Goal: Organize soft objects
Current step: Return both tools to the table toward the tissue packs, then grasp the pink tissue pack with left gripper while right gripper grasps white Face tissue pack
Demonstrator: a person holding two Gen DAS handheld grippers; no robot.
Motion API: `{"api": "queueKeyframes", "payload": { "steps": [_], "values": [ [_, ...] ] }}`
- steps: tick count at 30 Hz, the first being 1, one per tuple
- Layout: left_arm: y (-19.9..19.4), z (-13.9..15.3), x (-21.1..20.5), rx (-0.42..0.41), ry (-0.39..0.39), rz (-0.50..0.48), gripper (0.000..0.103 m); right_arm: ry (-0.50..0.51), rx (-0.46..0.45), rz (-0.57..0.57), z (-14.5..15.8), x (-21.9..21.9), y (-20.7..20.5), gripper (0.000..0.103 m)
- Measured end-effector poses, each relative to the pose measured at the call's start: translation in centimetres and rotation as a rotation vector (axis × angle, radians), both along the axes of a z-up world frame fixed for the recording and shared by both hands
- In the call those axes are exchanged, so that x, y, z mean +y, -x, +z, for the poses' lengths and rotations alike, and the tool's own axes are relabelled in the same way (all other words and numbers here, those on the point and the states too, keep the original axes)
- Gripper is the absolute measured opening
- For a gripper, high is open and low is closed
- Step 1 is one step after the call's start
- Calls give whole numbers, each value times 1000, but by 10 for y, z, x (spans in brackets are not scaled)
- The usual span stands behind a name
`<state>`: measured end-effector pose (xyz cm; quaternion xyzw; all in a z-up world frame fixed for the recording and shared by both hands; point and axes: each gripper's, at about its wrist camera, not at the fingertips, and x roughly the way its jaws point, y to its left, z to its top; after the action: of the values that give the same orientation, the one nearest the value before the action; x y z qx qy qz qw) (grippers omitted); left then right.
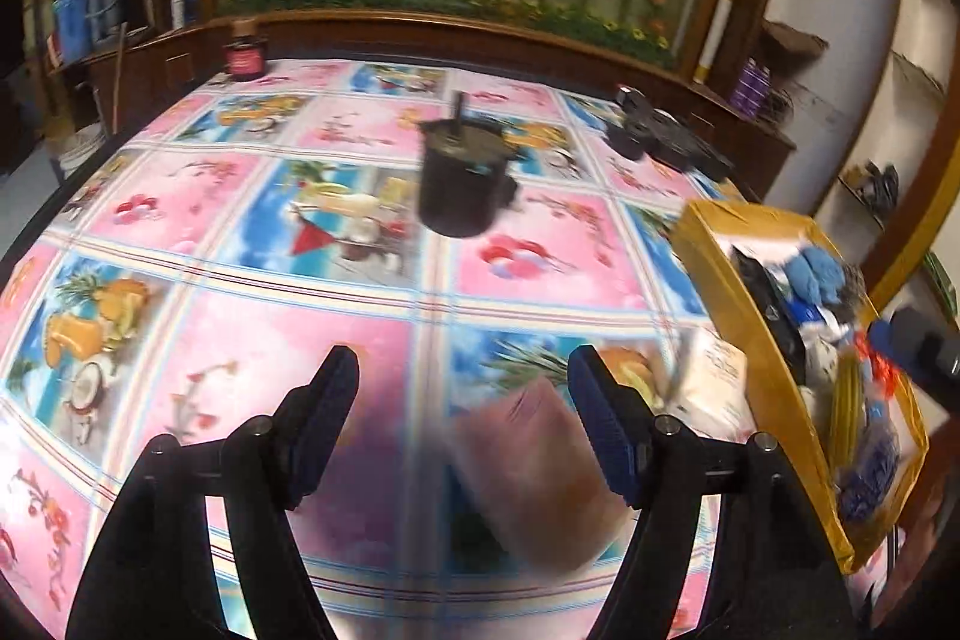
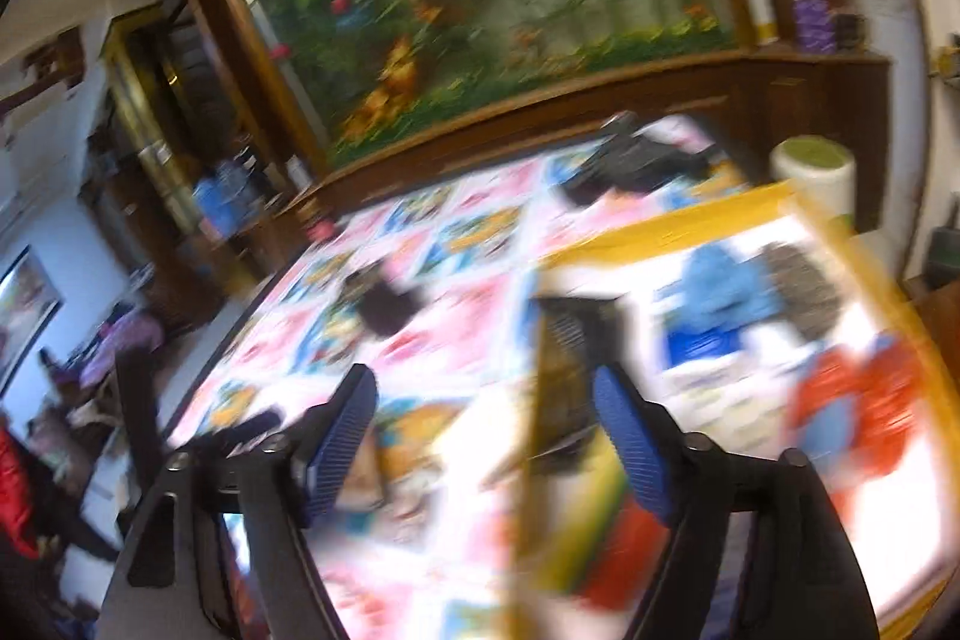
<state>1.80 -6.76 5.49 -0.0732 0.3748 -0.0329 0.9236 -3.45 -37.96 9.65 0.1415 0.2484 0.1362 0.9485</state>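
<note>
My left gripper (image 1: pixel 462 394) is open and empty above the table. A blurred brownish-pink soft object (image 1: pixel 534 466) lies on the cloth just beyond and below it, near the right finger. A yellow cardboard box (image 1: pixel 750 340) at the right holds several soft items, a blue one (image 1: pixel 816 274) among them. My right gripper (image 2: pixel 486 418) is open and empty over the box's left edge (image 2: pixel 654 226); in this blurred view the box holds a blue item (image 2: pixel 714 292), a grey one (image 2: pixel 804 292) and a red one (image 2: pixel 852 406).
The table (image 1: pixel 252 328) has a pink and blue fruit-print cloth. A black pot with a stick (image 1: pixel 462 172) stands mid-table, black gear (image 1: pixel 660 136) at the far right, a dark jar (image 1: pixel 243 58) at the far left, a white pack (image 1: pixel 714 388) beside the box. A white cylinder (image 2: pixel 816 172) stands behind the box.
</note>
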Motion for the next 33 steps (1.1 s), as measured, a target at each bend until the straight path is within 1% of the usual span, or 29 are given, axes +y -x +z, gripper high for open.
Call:
{"api": "queueKeyframes", "payload": {
  "steps": [3, 4, 6, 7, 10, 14, 16, 18, 19, 22, 24, 25, 26, 27, 28, 29, 30, 33],
  "values": [
    [-1, 0, 19, 1, 29, 32, 72, 58, 77, 20, -7, 25, -23, 77],
    [-3, 1, 22, -4, 24, 43, 72, 68, 114, 22, -10, 32, -34, 77],
    [-4, 2, 29, -15, 15, 57, 72, 79, 154, 23, -15, 43, -51, 77],
    [-5, 2, 32, -15, 17, 59, 72, 122, 173, -1, -17, 50, -60, 77],
    [-6, 1, 43, -6, 36, 63, 72, 222, 199, -57, -21, 66, -81, 77],
    [-4, 1, 53, -4, 46, 69, 72, 313, 260, -136, -30, 77, -110, 77],
    [-4, 1, 54, -4, 49, 59, 72, 342, 274, -150, -34, 85, -122, 77],
    [-3, 2, 54, -6, 51, 52, 72, 415, 277, -176, -40, 100, -130, 77],
    [-3, 3, 55, -7, 53, 49, 72, 423, 280, -170, -42, 104, -134, 77],
    [-2, 5, 59, -10, 66, 51, 72, 375, 330, -111, -55, 113, -139, 79],
    [-2, 5, 63, -7, 82, 56, 72, 371, 317, -84, -56, 117, -134, 79],
    [-2, 5, 65, -5, 89, 61, 72, 314, 314, -33, -55, 115, -131, 78],
    [-2, 5, 66, -5, 96, 62, 72, 236, 308, 37, -52, 115, -126, 75],
    [-2, 5, 67, -5, 100, 62, 72, 165, 296, 102, -49, 115, -122, 74],
    [-2, 5, 67, -5, 100, 61, 72, 109, 264, 132, -44, 113, -116, 75],
    [-2, 6, 67, -6, 99, 61, 72, 92, 234, 125, -39, 110, -110, 76],
    [-2, 5, 67, -4, 101, 60, 72, 104, 215, 103, -34, 108, -106, 76],
    [-2, 6, 68, -1, 109, 50, 72, 248, 211, 5, -30, 109, -97, 76]
  ]
}}
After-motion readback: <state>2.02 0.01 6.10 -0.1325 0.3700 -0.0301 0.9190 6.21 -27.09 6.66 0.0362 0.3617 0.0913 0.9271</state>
